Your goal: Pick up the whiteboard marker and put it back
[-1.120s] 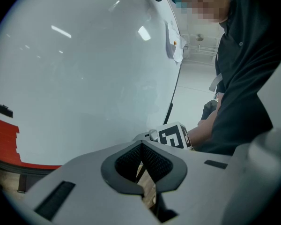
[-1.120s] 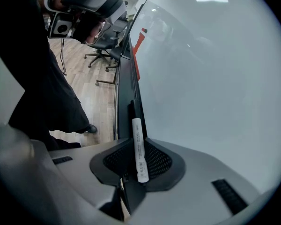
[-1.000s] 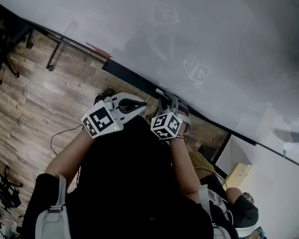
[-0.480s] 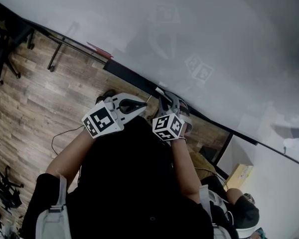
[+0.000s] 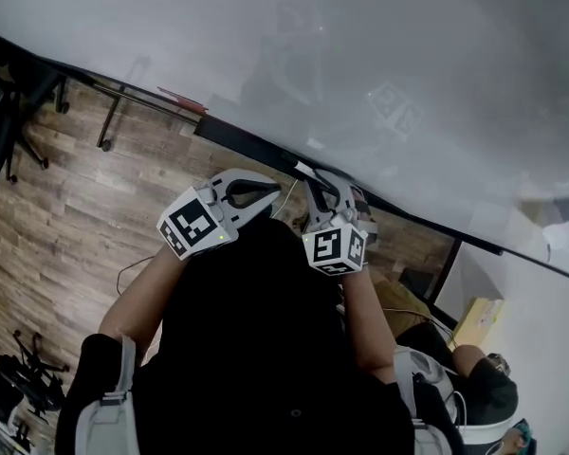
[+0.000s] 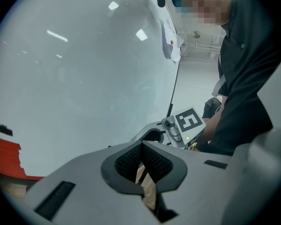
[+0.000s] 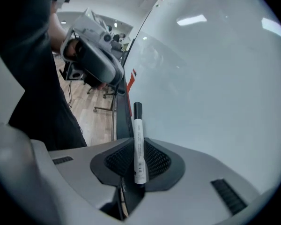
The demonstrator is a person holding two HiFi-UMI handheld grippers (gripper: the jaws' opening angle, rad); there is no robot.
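Note:
The whiteboard marker (image 7: 138, 146) is white with a black cap and points forward along the board. My right gripper (image 7: 137, 162) is shut on its barrel. The head view shows this gripper (image 5: 321, 195) close to the whiteboard's dark tray (image 5: 242, 140), with the marker (image 5: 302, 170) sticking out over the tray's edge. My left gripper (image 6: 141, 162) is shut with nothing between its pads. It is held beside the right one (image 5: 256, 193), just in front of the whiteboard (image 6: 84, 78).
The big whiteboard (image 5: 379, 74) fills the upper head view, with a red patch (image 5: 182, 98) on its lower edge. Below are wood floor, the board's stand legs (image 5: 104, 126), a chair (image 5: 9, 112), a cardboard box (image 5: 479, 320) and a seated person (image 5: 474, 391).
My right gripper has shifted slightly to the right and turned, still holding the marker. The left gripper has hardly moved. The head camera has tilted a little.

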